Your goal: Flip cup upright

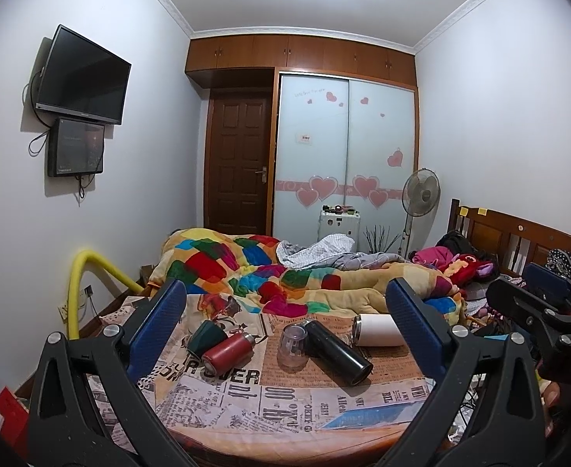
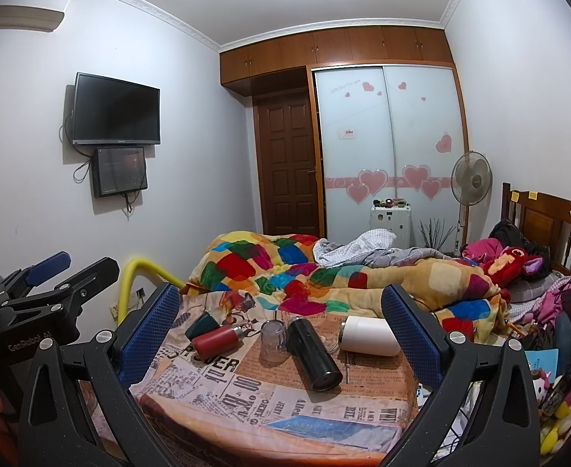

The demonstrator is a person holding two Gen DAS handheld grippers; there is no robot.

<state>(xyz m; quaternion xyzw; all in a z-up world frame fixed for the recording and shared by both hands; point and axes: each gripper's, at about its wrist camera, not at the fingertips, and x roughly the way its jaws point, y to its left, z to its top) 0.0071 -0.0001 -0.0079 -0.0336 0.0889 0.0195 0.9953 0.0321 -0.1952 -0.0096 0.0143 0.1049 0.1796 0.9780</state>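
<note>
on the desk (image 1: 363,428), from 10 o'clock to 2 o'clock: green cup (image 1: 207,334), red flask (image 1: 227,353), clear cup (image 1: 292,346) standing mouth-down, black flask (image 1: 338,352), white tumbler (image 1: 377,330). clear cup axis is vertical, near 12 o'clock of the left gripper (image 1: 285,334) and 11 o'clock of the right gripper (image 2: 281,334). both jaws are wide apart, holding nothing. neither gripper looks clearly nearer.

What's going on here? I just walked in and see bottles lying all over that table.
A person holds a gripper in each hand over a table covered in newsprint cloth. Both the left gripper and right gripper are open and hold nothing. A clear cup stands upside down; a green cup, red bottle, black bottle and white bottle lie on their sides. Nothing has been flipped upright yet.
</note>
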